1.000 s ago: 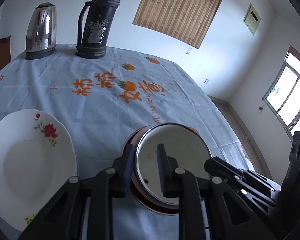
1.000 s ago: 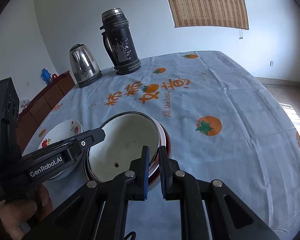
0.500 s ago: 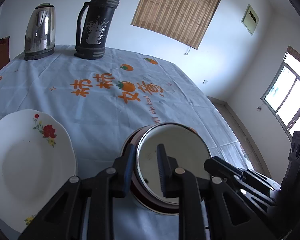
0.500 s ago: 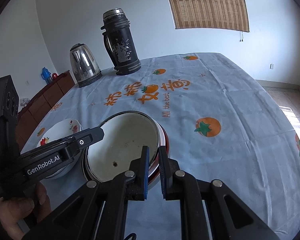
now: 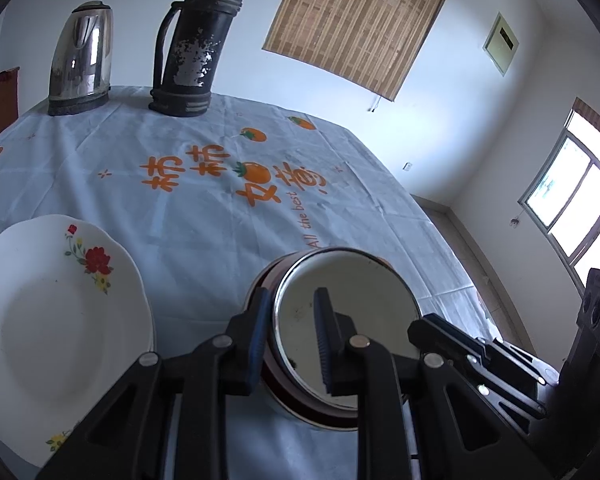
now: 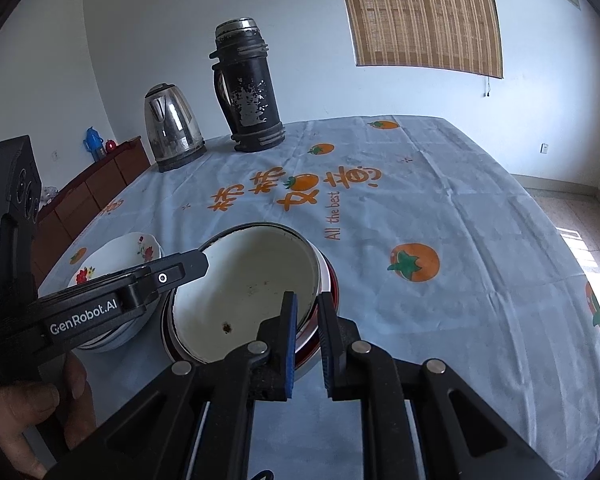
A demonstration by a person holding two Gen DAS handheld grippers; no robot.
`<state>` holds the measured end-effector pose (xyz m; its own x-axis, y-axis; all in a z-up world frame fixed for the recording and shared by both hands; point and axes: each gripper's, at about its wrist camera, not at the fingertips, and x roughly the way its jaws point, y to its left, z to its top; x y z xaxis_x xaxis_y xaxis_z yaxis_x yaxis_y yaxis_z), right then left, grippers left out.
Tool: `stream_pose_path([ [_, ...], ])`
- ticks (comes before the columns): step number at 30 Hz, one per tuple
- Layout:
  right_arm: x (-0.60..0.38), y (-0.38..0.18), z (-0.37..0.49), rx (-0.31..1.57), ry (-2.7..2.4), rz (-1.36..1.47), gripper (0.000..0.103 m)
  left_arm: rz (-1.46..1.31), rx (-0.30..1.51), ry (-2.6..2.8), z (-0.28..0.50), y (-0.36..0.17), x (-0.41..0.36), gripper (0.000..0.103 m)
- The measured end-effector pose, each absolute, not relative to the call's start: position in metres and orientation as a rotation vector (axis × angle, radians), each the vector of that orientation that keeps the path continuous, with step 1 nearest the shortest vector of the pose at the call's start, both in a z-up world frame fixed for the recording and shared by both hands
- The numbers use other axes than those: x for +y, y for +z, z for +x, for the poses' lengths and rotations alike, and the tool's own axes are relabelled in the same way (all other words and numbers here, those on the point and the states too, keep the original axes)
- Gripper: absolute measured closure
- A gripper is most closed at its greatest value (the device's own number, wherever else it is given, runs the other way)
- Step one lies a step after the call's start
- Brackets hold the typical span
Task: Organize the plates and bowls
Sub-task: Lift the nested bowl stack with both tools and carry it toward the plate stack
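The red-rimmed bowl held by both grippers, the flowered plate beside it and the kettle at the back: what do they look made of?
Red-rimmed white bowl: probably enamelled metal, judging by the thin wall, glossy coat and dark chip-like spot inside. Flowered white plate: looks like glazed ceramic or porcelain, smooth with printed flowers and a wavy edge. Silver kettle: polished steel, mirror reflections.

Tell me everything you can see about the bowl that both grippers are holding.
The bowl looks like enamelled metal: off-white inside with dark specks and chips, a thin metal-looking rim, and a dark red outside. It is round, fairly deep, and tilted. The left hand-held gripper clamps one side of its rim, one finger inside and one outside; the right hand-held gripper clamps the opposite side the same way. It sits beside a flowered plate. Whether its base touches the tablecloth cannot be told.
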<state>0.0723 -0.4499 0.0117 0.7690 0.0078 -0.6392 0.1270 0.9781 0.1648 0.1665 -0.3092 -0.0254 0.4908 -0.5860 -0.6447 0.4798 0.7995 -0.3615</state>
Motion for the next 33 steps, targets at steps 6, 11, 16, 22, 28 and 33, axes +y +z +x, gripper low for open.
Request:
stream_pose_path([
  [6, -0.444, 0.023, 0.064, 0.623, -0.052, 0.181, 0.074, -0.186, 0.851, -0.625, 0.172, -0.028, -0.301, 0.068],
  [11, -0.455, 0.026, 0.062, 0.594, -0.102, 0.185, 0.056, -0.181, 0.861, -0.627, 0.172, -0.03, -0.303, 0.065],
  [16, -0.462, 0.016, 0.064, 0.623, -0.099, 0.21, 0.056, -0.169, 0.876, -0.633, 0.171, -0.033, -0.305, 0.06],
  [22, -0.466, 0.004, 0.067, 0.651, -0.081, 0.248, 0.056, -0.185, 0.911, -0.655, 0.172, -0.037, -0.306, 0.051],
  [28, -0.464, -0.002, 0.071, 0.664, -0.073, 0.261, 0.056, -0.164, 0.93, -0.653, 0.17, -0.042, -0.309, 0.051],
  [33, -0.464, -0.004, 0.072, 0.664, -0.07, 0.266, 0.056, -0.16, 0.946, -0.668, 0.169, -0.047, -0.312, 0.048],
])
